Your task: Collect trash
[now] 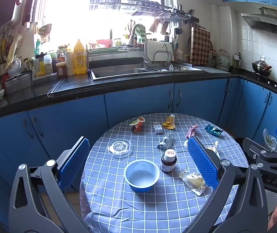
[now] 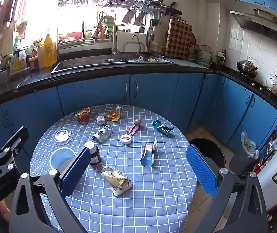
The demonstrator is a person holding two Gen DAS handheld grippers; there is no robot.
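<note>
The left gripper is wide apart and holds nothing. It hangs over the blue bowl on the tabletop. The right gripper is also wide apart with nothing in it. The yellow-white wrapper, a piece of trash, lies just right of the bowl, between this gripper's 2 fingers, so I think the right gripper is nearer. Its long side points slantwise, away and to the left. The black bin sits right of the tabletop, half hidden by the right finger.
</note>
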